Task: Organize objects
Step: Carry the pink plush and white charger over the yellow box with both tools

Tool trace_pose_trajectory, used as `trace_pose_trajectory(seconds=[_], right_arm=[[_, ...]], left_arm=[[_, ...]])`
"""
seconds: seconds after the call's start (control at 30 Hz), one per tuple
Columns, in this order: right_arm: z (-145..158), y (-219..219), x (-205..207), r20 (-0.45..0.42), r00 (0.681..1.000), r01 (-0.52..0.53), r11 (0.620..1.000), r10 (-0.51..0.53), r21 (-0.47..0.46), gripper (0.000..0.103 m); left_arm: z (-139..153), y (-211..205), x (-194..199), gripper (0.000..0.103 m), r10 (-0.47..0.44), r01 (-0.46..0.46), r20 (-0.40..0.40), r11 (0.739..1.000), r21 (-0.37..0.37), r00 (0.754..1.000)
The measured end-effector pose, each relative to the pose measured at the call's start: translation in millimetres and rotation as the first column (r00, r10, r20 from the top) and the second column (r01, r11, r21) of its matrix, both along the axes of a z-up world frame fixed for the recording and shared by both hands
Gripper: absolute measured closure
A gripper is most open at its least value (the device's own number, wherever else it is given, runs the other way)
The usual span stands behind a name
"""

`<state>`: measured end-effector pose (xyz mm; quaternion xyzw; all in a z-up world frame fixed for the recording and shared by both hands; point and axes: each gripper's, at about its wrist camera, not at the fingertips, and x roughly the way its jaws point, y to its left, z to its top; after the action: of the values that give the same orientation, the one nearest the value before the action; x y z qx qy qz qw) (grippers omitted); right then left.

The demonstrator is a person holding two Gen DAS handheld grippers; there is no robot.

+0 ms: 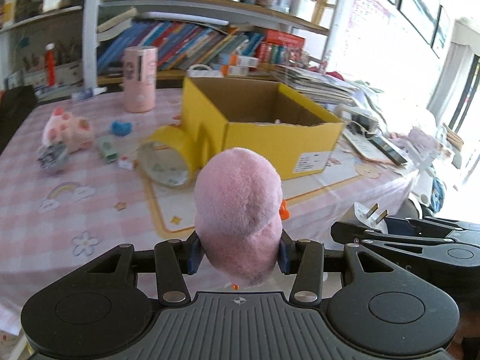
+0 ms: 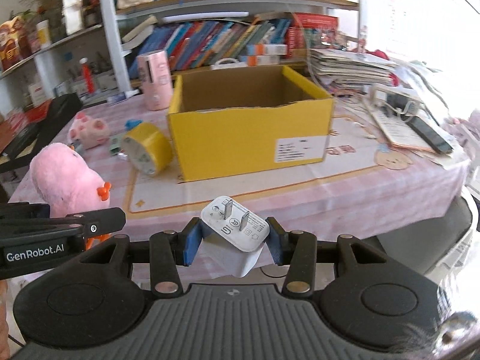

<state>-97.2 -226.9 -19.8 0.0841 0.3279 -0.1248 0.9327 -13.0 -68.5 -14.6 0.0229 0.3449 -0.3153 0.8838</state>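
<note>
In left tool (image 1: 238,252), pink plush (image 1: 238,207) (squeezed)

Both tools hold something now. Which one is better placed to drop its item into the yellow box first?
Probably the right tool: its white charger faces the yellow box straight ahead. The left tool, gripping the pink plush, sits further left.

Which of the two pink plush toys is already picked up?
The pink plush with the orange beak, clamped in the left hand-held gripper. The other plush toy, with pink spots, lies on the table left of the tape roll.
</note>
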Motion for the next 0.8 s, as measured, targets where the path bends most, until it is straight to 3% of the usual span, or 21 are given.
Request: trace_pose_trajectory(seconds=[0.27, 0.8], right_arm=[[-1.7, -18.2, 2.3, -0.007, 0.999, 0.043, 0.999, -0.043, 0.007, 0.06], [-2.1, -32.0, 24.9, -0.015, 1.0, 0.027, 1.0, -0.027, 0.005, 0.06]], left_arm=[[-1.2, -17.6, 5.5, 0.058, -0.031, 0.031, 0.0, 1.0, 0.006, 1.0], [-0.5, -33.1, 23.8, 0.058, -0.028, 0.028, 0.004, 1.0, 0.011, 1.0]])
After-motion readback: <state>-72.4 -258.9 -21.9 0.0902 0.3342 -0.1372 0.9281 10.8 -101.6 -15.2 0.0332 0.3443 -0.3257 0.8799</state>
